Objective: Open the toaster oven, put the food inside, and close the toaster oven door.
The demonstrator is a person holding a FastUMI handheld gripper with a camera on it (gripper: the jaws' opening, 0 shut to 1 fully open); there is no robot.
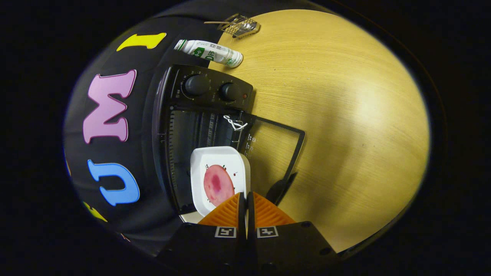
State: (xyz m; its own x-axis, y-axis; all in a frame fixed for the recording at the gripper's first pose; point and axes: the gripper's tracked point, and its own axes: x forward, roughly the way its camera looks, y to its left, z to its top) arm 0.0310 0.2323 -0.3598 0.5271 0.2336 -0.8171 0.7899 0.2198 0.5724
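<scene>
The plate (219, 180) was pinched by its rim in the closed gripper (246, 196); it was likely stiff and slippery.

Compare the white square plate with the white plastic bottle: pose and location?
The white square plate, carrying a pink food slice, is pinched at its rim by the hand-held gripper at the black toaster oven's open mouth. The white plastic bottle lies on its side on the wooden table beyond the oven. Both are white.
</scene>
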